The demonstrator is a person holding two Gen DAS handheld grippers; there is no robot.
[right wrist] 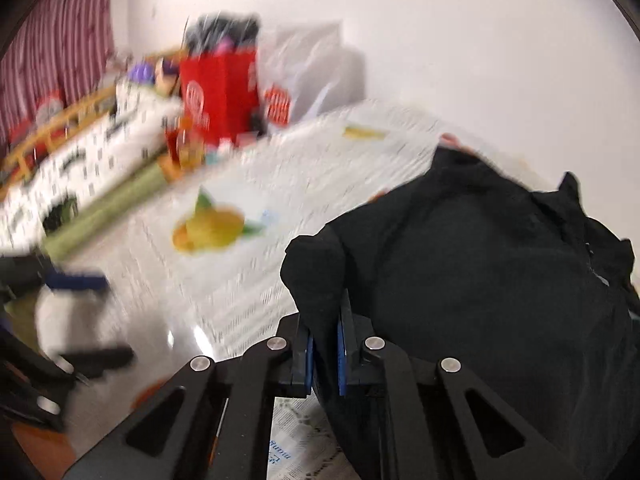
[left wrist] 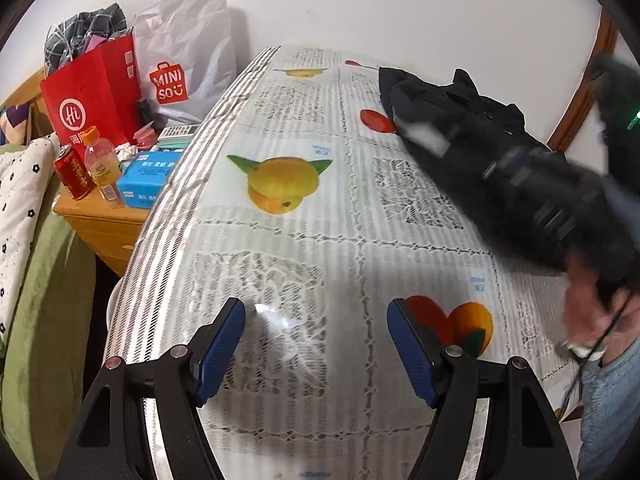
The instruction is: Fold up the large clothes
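Observation:
A black garment (right wrist: 480,272) lies bunched at the far right of a table under a lace cloth printed with fruit (left wrist: 304,128). My right gripper (right wrist: 325,332) is shut on a fold of that garment, and a lump of black fabric sticks up above the blue pads. The right wrist view is blurred by motion. In the left wrist view the garment (left wrist: 464,104) is partly hidden behind the blurred right-hand tool. My left gripper (left wrist: 316,312) is open just above the bare tablecloth near the front, with nothing between its fingers.
A wooden bedside cabinet (left wrist: 108,224) left of the table holds a red paper bag (left wrist: 96,92), a white shopping bag (left wrist: 188,56), a bottle (left wrist: 102,164), a can (left wrist: 74,176) and a blue tissue pack (left wrist: 146,180). A bed with green sheets (left wrist: 40,300) lies far left. A person (left wrist: 600,360) leans in at the right.

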